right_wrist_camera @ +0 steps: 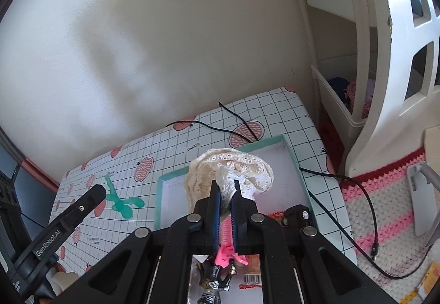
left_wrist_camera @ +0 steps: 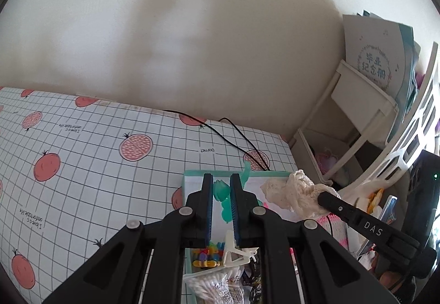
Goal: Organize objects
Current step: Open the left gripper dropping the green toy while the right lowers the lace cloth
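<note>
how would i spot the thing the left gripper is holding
Find the fruit-print grid tablecloth, then the green-rimmed box on it. Beside that box the left gripper holds a translucent green balloon-dog-like toy, the only green figure there.

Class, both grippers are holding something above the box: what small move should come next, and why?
Probably lower the right gripper and release the cream lace cloth into the teal-rimmed box. The cloth hangs over bare box floor, and the left gripper with its green plastic toy is off to the side.
</note>
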Demonstrator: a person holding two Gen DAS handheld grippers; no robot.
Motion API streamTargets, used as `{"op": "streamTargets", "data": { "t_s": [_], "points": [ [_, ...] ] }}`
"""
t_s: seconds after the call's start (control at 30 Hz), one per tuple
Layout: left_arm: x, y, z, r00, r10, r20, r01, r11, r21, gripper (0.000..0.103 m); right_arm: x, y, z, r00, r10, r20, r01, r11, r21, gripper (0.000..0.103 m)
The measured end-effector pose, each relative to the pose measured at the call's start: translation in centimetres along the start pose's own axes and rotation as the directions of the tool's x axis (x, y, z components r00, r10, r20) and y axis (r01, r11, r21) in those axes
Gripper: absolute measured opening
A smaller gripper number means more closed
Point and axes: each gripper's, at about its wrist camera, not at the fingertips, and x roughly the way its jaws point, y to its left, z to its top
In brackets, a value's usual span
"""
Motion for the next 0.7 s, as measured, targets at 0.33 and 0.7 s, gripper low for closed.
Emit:
{"op": "streamTargets", "data": {
  "t_s": [0.33,0.7],
  "points": [
    [4.0,-0.3,-1.4,0.999,0.005,-0.037,-0.006,1.0,-0.015,0.012,2.7,-1.8,-1.5,0.997,-0.047,-0.062,0.048,0.999,0.013,0.007],
    [8.1,1.1,-3.2,0.992,0.034,-0.119,-0.04,0.998,-0.044,0.012,5.6,-3.5,-3.2,0.984,-0.096,-0.148,0.1,0.995,0.02,0.007]
  ]
}}
